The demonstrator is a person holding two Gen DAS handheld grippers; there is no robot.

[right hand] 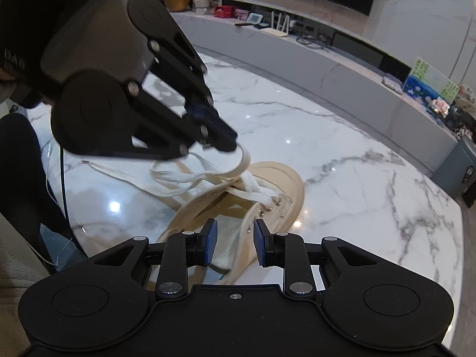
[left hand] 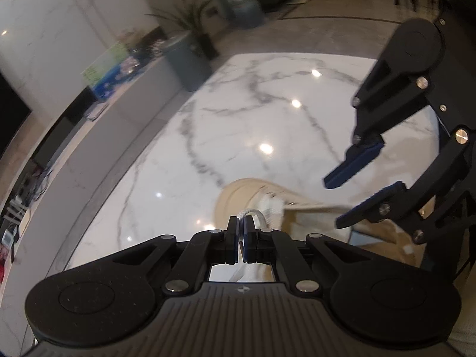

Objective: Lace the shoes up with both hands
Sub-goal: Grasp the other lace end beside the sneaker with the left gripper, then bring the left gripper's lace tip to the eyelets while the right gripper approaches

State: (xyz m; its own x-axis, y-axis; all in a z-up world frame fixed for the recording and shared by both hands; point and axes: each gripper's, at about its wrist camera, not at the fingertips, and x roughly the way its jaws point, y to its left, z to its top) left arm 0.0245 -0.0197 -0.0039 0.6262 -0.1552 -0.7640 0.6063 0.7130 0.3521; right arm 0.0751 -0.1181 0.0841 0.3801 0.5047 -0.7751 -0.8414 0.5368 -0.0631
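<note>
A beige canvas shoe (right hand: pixel 287 184) lies on the white marble table (right hand: pixel 342 136), toe pointing away. Its cream lace (right hand: pixel 238 168) is threaded through the front eyelets and rises to my left gripper (right hand: pixel 233 145), which is shut on it above the shoe. In the left wrist view the same lace (left hand: pixel 259 216) shows pinched between that gripper's (left hand: pixel 241 223) blue pads, with the shoe's toe (left hand: pixel 235 196) just beyond. A loose lace end (right hand: pixel 119 172) trails left across the table. My right gripper (right hand: pixel 235 226) stands open over the shoe's tongue, holding nothing; it also shows as the right gripper (left hand: pixel 333 203).
A person's dark-clothed leg (right hand: pixel 20 178) is at the table's left edge. A low grey counter (right hand: pixel 327 65) with boxes, a router and cables runs behind the table, under a dark screen. A grey bin (right hand: pixel 458 166) stands at the far right, and a potted plant (left hand: pixel 193 23) beyond the table.
</note>
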